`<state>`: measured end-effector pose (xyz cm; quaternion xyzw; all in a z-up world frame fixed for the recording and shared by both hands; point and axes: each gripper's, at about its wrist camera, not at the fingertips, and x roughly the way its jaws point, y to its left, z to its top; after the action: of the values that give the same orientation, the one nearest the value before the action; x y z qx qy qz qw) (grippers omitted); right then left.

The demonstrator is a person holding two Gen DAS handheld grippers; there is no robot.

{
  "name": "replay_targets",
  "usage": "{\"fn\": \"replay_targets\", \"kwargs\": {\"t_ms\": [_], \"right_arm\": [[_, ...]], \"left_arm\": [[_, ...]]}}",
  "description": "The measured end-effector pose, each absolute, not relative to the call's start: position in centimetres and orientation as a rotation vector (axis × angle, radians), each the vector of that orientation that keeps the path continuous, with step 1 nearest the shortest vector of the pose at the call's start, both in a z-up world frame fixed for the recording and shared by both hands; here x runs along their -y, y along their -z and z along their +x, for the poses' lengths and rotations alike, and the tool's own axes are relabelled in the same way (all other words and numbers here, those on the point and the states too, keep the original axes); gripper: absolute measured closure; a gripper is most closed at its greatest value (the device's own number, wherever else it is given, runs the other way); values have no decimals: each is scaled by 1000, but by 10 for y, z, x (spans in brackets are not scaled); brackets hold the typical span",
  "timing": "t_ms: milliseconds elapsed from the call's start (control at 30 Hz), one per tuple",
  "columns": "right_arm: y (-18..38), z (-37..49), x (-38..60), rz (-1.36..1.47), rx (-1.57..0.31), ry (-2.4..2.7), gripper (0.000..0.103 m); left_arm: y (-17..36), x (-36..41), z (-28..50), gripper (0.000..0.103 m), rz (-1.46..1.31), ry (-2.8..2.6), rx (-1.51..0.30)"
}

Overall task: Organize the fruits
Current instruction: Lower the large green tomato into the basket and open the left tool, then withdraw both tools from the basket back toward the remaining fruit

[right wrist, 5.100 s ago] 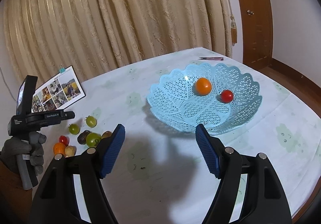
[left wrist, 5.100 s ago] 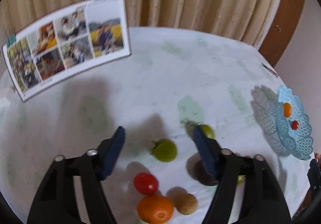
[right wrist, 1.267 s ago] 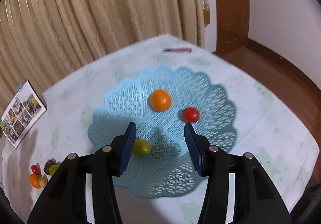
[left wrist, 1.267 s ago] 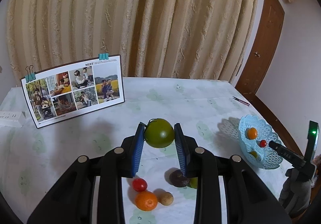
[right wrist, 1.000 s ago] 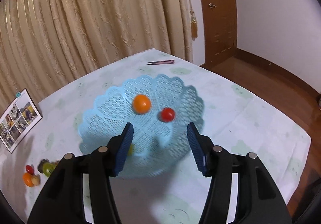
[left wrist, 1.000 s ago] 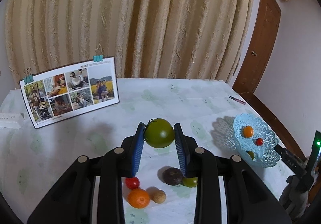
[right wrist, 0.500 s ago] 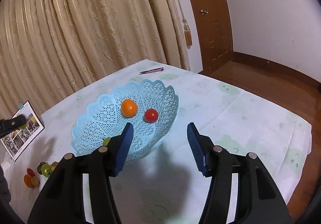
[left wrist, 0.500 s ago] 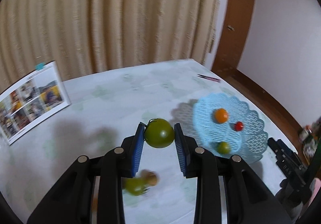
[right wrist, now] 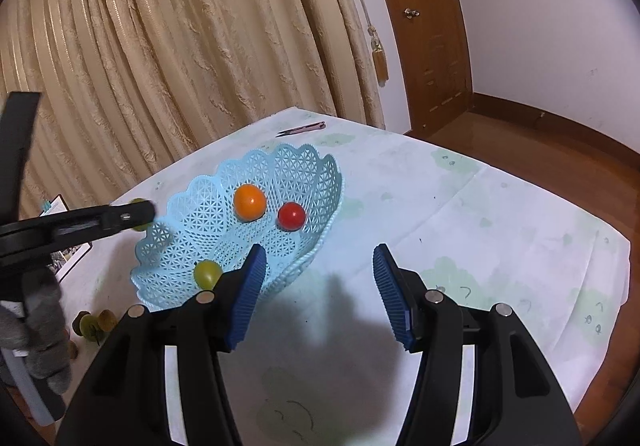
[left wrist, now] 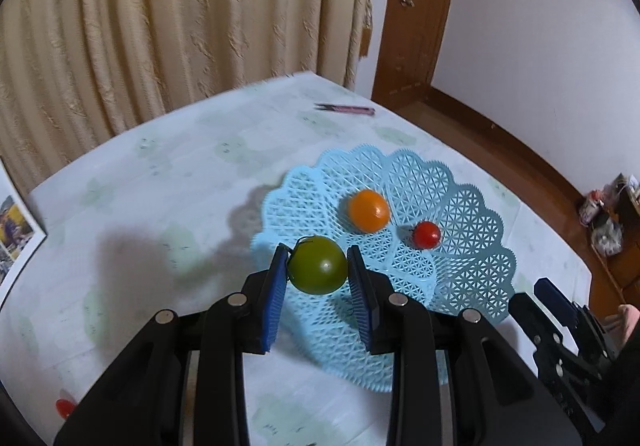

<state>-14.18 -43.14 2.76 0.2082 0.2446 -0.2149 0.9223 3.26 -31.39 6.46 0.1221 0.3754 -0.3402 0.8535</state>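
Note:
My left gripper [left wrist: 318, 274] is shut on a green tomato [left wrist: 318, 265] and holds it over the near left edge of the light blue lattice basket [left wrist: 480, 246]. An orange [left wrist: 368, 209] and a small red tomato [left wrist: 427, 234] lie in the basket. In the right wrist view the same basket [right wrist: 280, 174] also holds a small green fruit [right wrist: 207, 272]. My right gripper [right wrist: 318, 286] is open and empty, just in front of the basket's near rim. The left gripper [right wrist: 132, 216] reaches in from the left.
Several loose fruits [right wrist: 94, 320] lie on the white tablecloth left of the basket. A gloved hand [right wrist: 40, 326] holds the left tool. A pink-handled tool [left wrist: 346, 109] lies near the table's far edge. Curtains and a wooden door stand behind.
The left gripper has carried the green tomato from above the fruit pile rightward to the basket. The right gripper has drawn slightly back from the basket and stays open.

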Motion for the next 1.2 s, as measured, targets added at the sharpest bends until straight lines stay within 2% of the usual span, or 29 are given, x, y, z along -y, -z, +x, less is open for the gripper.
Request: {"fn": "replay_targets", "kwargs": {"t_ms": [167, 200, 233, 267, 367, 433, 567, 667, 733, 933, 1200], "right_arm": [[-27, -144, 433, 437, -503, 439, 45], [-27, -144, 433, 437, -502, 441, 45], [-27, -145, 433, 438, -501, 443, 45], [-27, -145, 434, 442, -500, 446, 45], [-28, -146, 434, 446, -497, 449, 45], [-29, -146, 432, 451, -493, 447, 45], [-37, -145, 424, 442, -479, 432, 45], [-46, -145, 413, 427, -461, 411, 38], [-53, -145, 403, 410, -449, 394, 37], [-62, -138, 374, 386, -445, 337, 37], [-66, -125, 336, 356, -473, 271, 37]], "left_arm": [[-52, 325, 41, 70, 242, 724, -852], [-51, 324, 43, 57, 233, 716, -867], [-51, 322, 46, 33, 215, 706, -875], [-54, 317, 47, 27, 188, 700, -866], [-66, 304, 47, 25, 167, 674, -818], [-78, 291, 48, 15, 144, 661, -782], [-103, 264, 45, 10, 123, 609, -680], [-120, 240, 42, 7, 118, 586, -629], [-131, 218, 41, 5, 105, 567, -602], [-150, 150, 39, 5, 51, 483, -576], [-146, 73, 34, 5, 37, 368, -571]]}}
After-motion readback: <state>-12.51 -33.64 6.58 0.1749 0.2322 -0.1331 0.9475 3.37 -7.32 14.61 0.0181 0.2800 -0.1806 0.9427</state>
